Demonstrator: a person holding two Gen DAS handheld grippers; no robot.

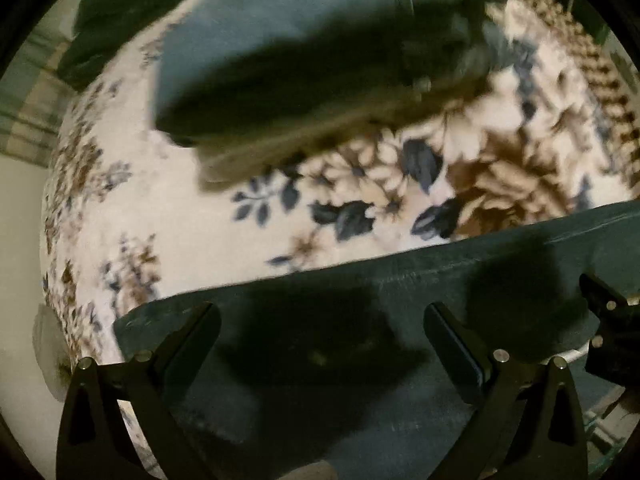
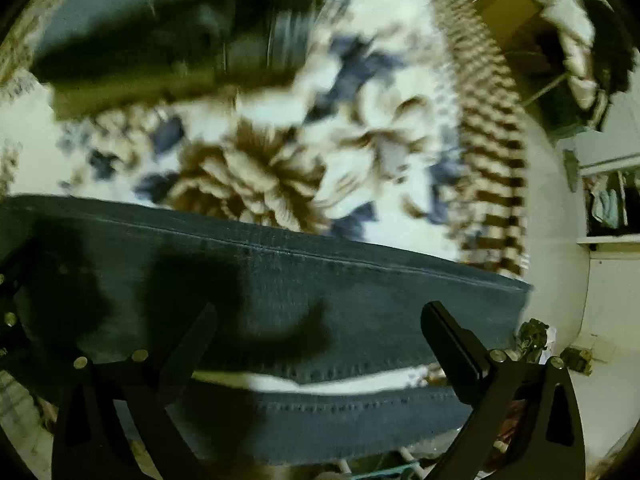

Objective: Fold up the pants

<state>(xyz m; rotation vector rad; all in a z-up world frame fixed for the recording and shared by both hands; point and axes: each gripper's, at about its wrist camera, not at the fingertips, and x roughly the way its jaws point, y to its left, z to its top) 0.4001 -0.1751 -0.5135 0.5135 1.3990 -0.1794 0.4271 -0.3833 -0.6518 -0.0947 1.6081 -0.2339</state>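
I have both claws hanging over the near end of the pants [image 1: 360, 320], which lie on a floral blanket [image 1: 180, 220] spread over what I take to be a bed. The left claw [image 1: 320, 312] stands wide open with nothing between its fingers, only denim below; the right claw [image 2: 320, 312] is just as wide and just as empty. In the right view I see two hemmed edges [image 2: 340, 376] stacked near each other with a sliver of blanket between, so I judge the legs are already laid one over the other, or nearly so. Farther off, a blurred bulk of the same blue cloth [image 1: 280, 60] lies across the blanket; it looks like the waist end, though the blur keeps me from being sure. If so, the lengthwise fold is done and the crosswise folds, hem toward waist, are left. The near band of denim runs left to right across both views, so here its long axis lies crosswise to my claws, its right end stopping short of the blanket's striped border [image 2: 492, 160].
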